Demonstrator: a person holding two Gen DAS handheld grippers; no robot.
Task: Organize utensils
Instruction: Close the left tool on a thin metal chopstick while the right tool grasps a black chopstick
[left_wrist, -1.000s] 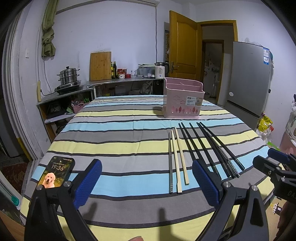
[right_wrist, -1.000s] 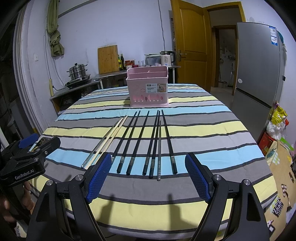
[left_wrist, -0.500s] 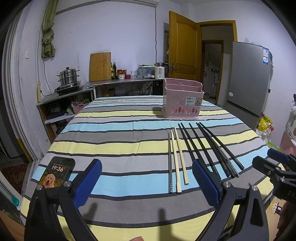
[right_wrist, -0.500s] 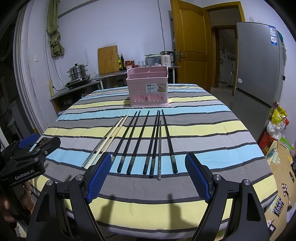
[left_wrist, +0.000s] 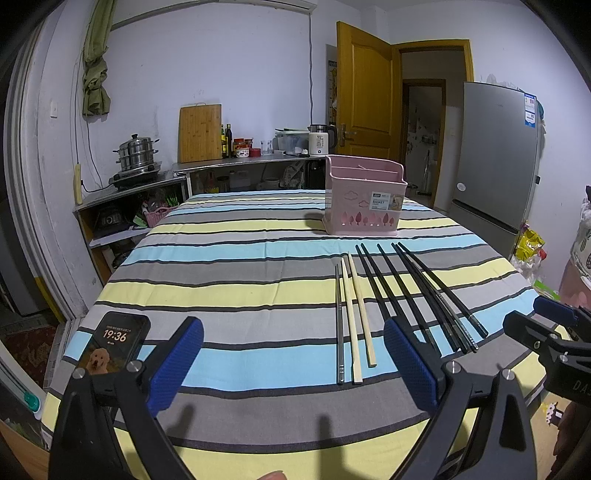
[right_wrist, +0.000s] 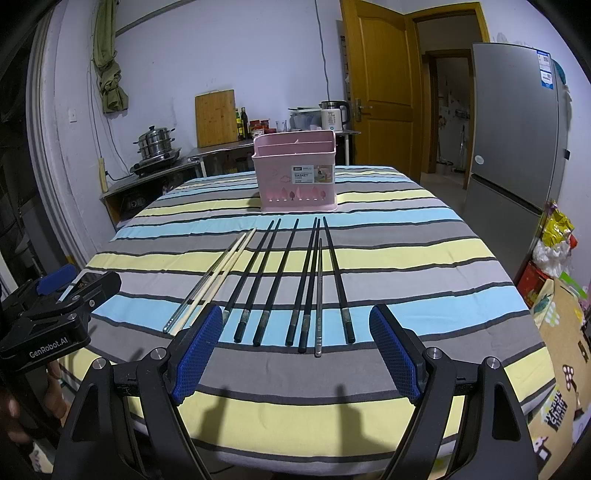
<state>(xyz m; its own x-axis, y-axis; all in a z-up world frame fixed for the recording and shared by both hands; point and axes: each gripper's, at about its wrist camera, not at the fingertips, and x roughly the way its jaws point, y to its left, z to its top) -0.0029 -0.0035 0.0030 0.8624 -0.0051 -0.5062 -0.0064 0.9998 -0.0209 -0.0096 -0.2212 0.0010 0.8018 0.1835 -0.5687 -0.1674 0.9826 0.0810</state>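
Both grippers hover at the near table edge, fingers spread wide, holding nothing: left gripper (left_wrist: 293, 363), right gripper (right_wrist: 295, 349). Chopsticks (right_wrist: 275, 278) lie in a row between them and the pink basket (right_wrist: 295, 171) farther back. Bare striped tablecloth (left_wrist: 221, 280) spreads leftward; the basket's inside is hidden.

- Left wrist view: low at the near edge of the worktop (left_wrist: 229, 295), facing across it, chopsticks (left_wrist: 373, 306) right of centre.
- Right wrist view: same edge, further right, chopsticks (right_wrist: 280, 280) dead ahead.
- Shared: chopsticks, pink basket (left_wrist: 364, 201) (right_wrist: 295, 173), far kitchen wall (each view catches the other tongs at its margin).
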